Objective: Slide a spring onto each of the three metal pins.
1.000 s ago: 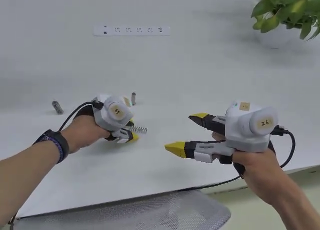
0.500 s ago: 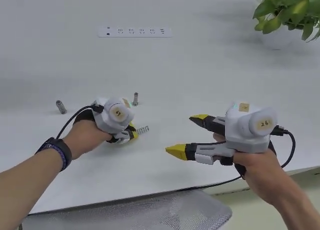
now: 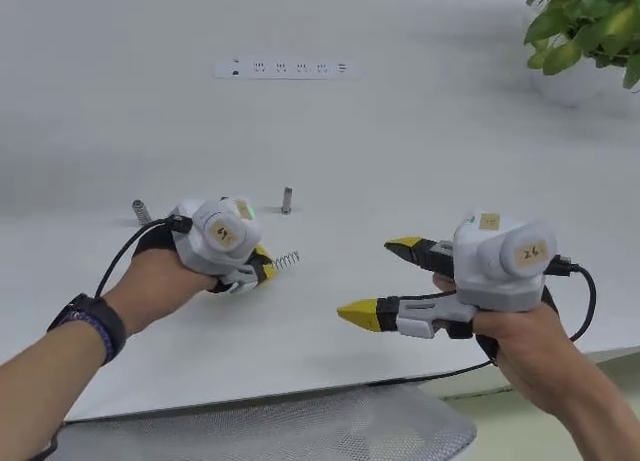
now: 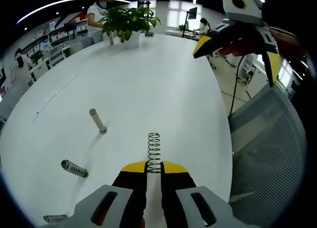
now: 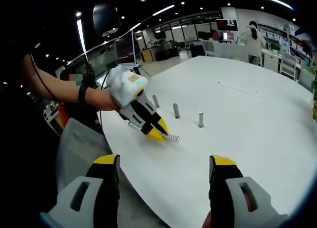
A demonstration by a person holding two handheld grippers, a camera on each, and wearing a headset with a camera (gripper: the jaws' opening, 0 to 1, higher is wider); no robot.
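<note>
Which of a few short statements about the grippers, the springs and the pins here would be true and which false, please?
1. The left gripper is shut on a spring. True.
2. The right gripper holds a spring. False: its fingers are apart, with nothing between them.
3. One upright pin has no spring on it. True.
4. The power strip lies between the two grippers. False: it lies far beyond both of them.
</note>
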